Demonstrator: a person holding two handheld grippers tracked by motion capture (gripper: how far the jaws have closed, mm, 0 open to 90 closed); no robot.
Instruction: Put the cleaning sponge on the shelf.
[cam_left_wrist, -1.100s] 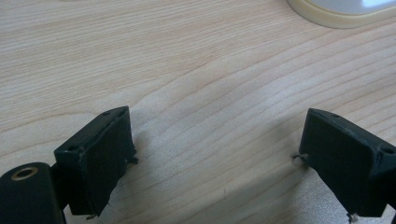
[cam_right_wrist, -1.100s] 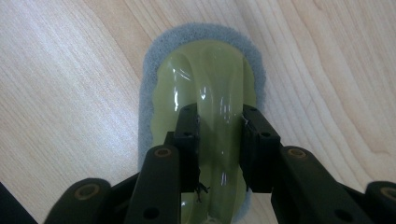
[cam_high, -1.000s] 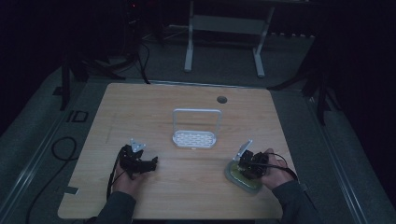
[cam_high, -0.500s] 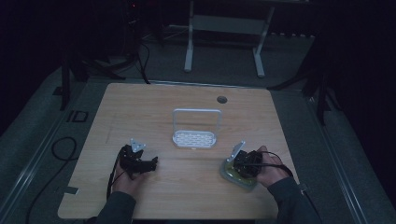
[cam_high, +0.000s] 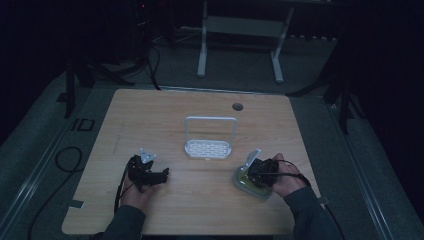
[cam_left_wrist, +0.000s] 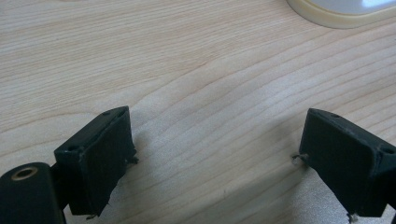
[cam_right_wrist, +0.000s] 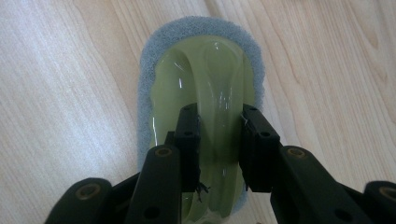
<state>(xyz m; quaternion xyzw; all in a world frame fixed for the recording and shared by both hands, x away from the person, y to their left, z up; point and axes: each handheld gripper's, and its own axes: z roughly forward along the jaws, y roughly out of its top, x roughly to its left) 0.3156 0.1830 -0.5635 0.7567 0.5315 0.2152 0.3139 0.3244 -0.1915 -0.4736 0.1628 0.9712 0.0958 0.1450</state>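
Fingers (cam_right_wrist: 189, 140) of right gripper (cam_right_wrist: 219, 140) clamp the sponge's (cam_right_wrist: 154, 56) handle.

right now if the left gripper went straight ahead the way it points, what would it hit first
Mostly bare table. The left gripper, jaws open, looks across the wood towards the cream rim of the scrubber that the right gripper holds. That rim likely comes first, though depth is unclear.
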